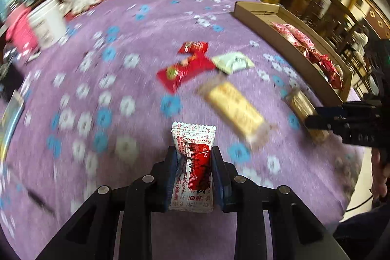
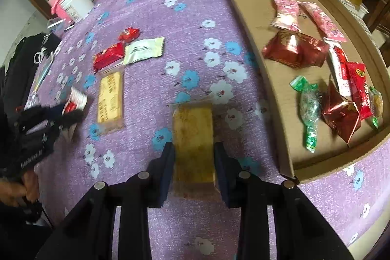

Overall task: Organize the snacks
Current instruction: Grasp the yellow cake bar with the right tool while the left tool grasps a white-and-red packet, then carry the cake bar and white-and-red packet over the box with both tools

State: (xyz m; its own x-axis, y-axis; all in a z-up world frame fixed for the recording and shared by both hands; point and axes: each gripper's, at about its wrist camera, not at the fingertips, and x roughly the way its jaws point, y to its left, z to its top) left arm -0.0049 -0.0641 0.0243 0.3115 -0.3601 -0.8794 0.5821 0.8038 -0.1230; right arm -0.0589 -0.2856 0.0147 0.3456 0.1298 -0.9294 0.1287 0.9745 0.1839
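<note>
The left wrist view is motion-blurred. The left gripper [image 1: 194, 168] is clamped on a red-and-white snack packet [image 1: 193, 162], its lower end hidden. The right gripper [image 2: 194, 160] grips a tan wrapped bar [image 2: 193, 138]. Bare purple tablecloth [image 2: 146, 16] separates them from the cardboard tray [image 2: 275, 87] at right.

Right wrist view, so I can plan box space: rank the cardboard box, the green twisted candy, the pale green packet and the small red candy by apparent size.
1. cardboard box
2. green twisted candy
3. pale green packet, close to the candy; it lies farther away, so unsure
4. small red candy
</note>
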